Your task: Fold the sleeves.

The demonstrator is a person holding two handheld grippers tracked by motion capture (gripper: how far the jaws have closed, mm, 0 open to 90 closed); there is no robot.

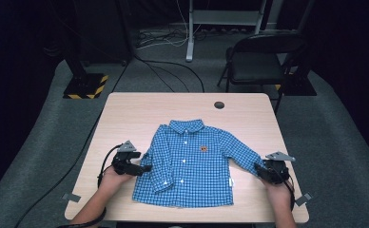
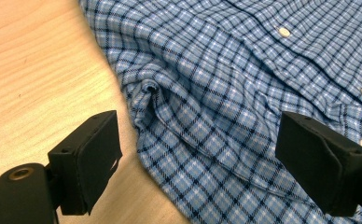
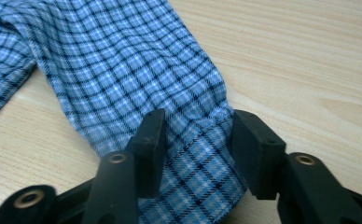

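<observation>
Wooden table (image 1: 125, 109), shirt (image 1: 192, 161) cuff between right gripper (image 3: 195, 140) jaws

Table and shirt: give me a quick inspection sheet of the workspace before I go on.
Surface: wooden table, grommet hole at far edge.
Job's things: blue checked shirt lying flat, buttoned.
Clutter: nothing seen.
Grippers: left gripper open over the folded sleeve; right gripper pinching the cuff, jaws bunching the cloth.
Cables: one loops from the left gripper; more on the floor.
Surroundings: folding chair, stand bases, grey carpet.
</observation>
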